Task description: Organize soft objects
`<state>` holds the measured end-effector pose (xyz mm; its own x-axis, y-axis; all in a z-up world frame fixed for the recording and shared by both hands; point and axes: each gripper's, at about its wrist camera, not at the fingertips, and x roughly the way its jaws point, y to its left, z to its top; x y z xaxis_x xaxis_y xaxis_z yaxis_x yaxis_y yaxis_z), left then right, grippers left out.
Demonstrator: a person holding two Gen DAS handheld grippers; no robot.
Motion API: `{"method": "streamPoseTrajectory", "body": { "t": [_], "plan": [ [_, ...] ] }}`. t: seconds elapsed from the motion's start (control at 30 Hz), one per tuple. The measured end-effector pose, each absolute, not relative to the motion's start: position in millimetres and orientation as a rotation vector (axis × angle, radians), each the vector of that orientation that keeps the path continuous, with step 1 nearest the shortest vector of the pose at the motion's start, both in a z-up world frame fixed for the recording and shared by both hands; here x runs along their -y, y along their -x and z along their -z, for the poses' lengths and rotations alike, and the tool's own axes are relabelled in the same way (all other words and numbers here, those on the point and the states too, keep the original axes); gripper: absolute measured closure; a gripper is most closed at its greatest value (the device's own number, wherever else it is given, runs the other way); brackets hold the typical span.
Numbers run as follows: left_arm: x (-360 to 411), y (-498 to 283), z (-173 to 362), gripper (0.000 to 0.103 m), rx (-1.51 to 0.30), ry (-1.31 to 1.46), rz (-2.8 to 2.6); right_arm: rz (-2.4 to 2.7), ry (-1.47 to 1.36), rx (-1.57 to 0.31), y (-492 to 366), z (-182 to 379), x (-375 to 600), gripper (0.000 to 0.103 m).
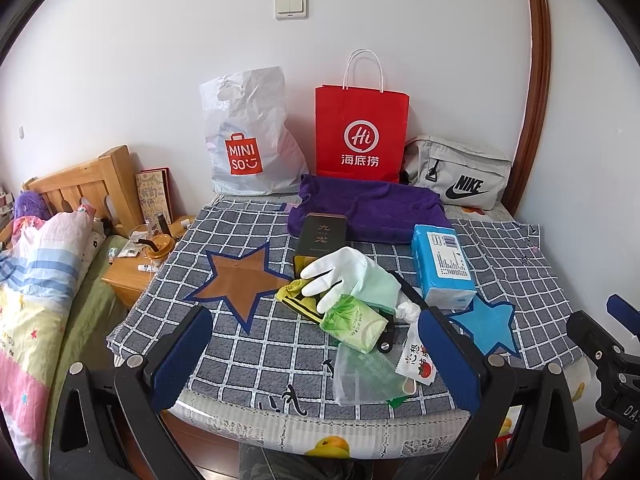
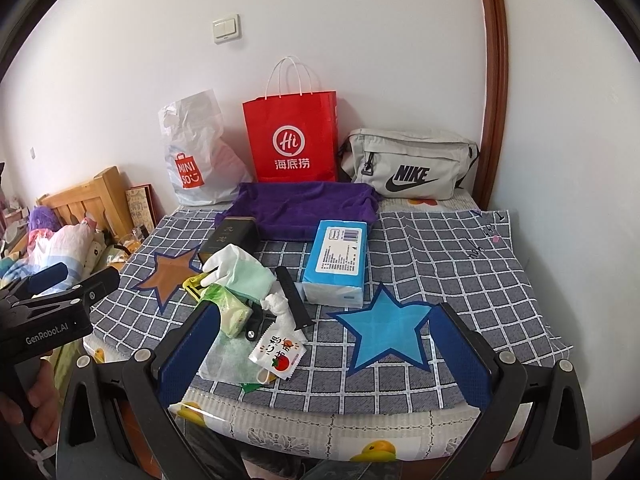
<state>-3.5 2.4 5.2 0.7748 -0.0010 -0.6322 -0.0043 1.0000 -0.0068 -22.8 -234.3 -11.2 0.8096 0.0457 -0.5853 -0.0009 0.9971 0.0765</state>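
Both claws, left claw (image 1: 316,354) and right claw (image 2: 326,350), were held spread and empty at the bench (image 2: 440,248) edge. Soft items were heaped mid-bench; the white glove (image 1: 344,272) could be snagged together with the green tissue pack (image 1: 356,324) beneath it.

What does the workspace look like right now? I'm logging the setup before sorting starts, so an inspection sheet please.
Surface: table under a grey checked cloth with star patches.
Job's things: purple towel, white glove, blue tissue pack, green tissue packet, piled mid-table.
Clutter: dark tin, black strap, tomato sachet.
Grippers: left gripper and right gripper open, holding nothing.
Cables: nothing seen.
Surroundings: Miniso bag, red paper bag, Nike pouch against the wall; bed on the left.
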Motion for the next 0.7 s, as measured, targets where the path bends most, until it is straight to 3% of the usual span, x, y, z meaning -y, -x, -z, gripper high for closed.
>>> {"method": "streamPoseTrajectory", "body": {
  "t": [0.7],
  "plan": [
    [-9.4,-4.5,-3.6,0.000,-0.685,0.017,-0.004,-0.040,-0.080,-0.604,22.7,10.8,235.7,0.000]
  ]
}}
